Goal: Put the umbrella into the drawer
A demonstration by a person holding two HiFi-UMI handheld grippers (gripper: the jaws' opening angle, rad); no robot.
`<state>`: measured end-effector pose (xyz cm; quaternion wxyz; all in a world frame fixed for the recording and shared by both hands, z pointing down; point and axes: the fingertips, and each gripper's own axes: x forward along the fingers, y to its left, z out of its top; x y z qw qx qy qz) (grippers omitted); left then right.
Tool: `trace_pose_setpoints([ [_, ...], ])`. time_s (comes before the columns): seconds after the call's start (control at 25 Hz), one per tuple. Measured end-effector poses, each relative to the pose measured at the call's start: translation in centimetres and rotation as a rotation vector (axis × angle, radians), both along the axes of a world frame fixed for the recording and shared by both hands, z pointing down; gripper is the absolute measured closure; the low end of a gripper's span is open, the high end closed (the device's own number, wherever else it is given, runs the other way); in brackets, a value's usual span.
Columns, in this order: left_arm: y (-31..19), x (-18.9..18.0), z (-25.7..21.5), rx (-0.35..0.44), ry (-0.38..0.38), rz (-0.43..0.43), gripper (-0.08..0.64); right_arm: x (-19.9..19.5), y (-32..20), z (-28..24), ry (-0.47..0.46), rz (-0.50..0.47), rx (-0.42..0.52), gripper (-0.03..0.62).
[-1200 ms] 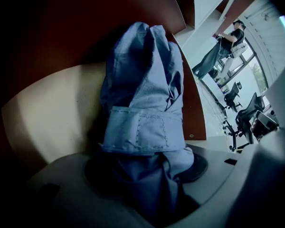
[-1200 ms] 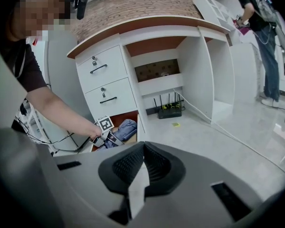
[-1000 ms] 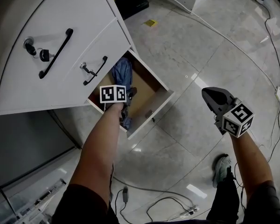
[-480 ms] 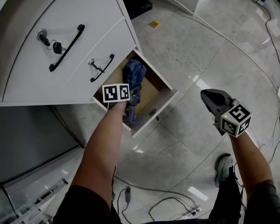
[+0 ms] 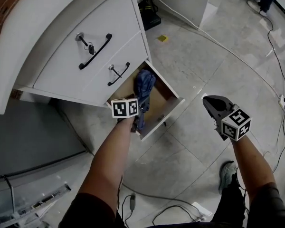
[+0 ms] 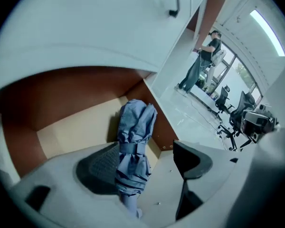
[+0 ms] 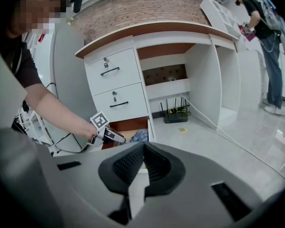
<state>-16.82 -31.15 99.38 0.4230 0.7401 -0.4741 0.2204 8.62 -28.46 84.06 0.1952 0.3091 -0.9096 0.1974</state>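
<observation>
Left gripper view, lower centre: left gripper [image 6: 145, 165] with jaws spread wide, pinching nothing; folded blue umbrella [image 6: 133, 146] lying inside the open drawer [image 6: 71, 127] just beyond them. At head view's right, well apart: right gripper [image 7: 141, 167], jaws pressed together, empty. Lift clear without snagging fabric; check for overhang, then push the drawer shut squarely.

The umbrella [image 5: 143, 90] is lying in the open bottom drawer [image 5: 164, 118], below two closed drawers [image 5: 78, 61]. The left gripper [image 5: 138, 114] is hovering above the umbrella's near end, and the right gripper [image 5: 213, 102] is hanging well apart to the right over the floor [image 5: 204, 56].
</observation>
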Motion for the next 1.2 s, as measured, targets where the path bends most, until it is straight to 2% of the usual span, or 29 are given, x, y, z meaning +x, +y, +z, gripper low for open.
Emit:
trace_pose_setpoints([
  [0.12, 0.5, 0.6, -4.3, 0.095, 0.001, 0.034, 0.221, 0.1, 0.5, -1.9, 0.040, 0.005, 0.011, 0.600],
  [0.2, 1.6, 1.0, -7.9, 0.142, 0.013, 0.050, 0.270, 0.0, 1.8, -3.7, 0.053, 0.009, -0.007, 0.600],
  [0.24, 2.3, 1.1, -10.0, 0.163, 0.031, 0.049, 0.305, 0.1, 2.6, -4.7, 0.058, 0.011, -0.021, 0.600],
  [0.36, 4.6, 2.1, -17.2, 0.232, 0.113, 0.045, 0.339, 0.8, 4.4, -8.6, 0.070, 0.038, -0.061, 0.600],
  [0.52, 7.3, 3.1, -25.9, 0.273, 0.168, 0.080, 0.411, 1.3, 5.2, -15.3, 0.051, 0.096, -0.084, 0.600],
  [0.72, 10.1, 3.2, -36.9, 0.338, 0.179, 0.122, 0.498, 0.8, 5.2, -25.1, 0.046, 0.090, -0.067, 0.600],
  [0.88, 12.6, 2.7, -46.6, 0.426, 0.221, 0.155, 0.554, -0.2, 5.1, -32.4, -0.003, 0.114, -0.065, 0.600],
  [1.04, 16.1, 1.1, -55.6, 0.505, 0.189, 0.202, 0.554, -2.0, 5.5, -39.1, -0.011, 0.079, -0.030, 0.600],
  [1.2, 19.2, -0.8, -63.4, 0.569, 0.133, 0.203, 0.554, -3.4, 6.0, -45.9, -0.057, 0.054, -0.006, 0.600],
])
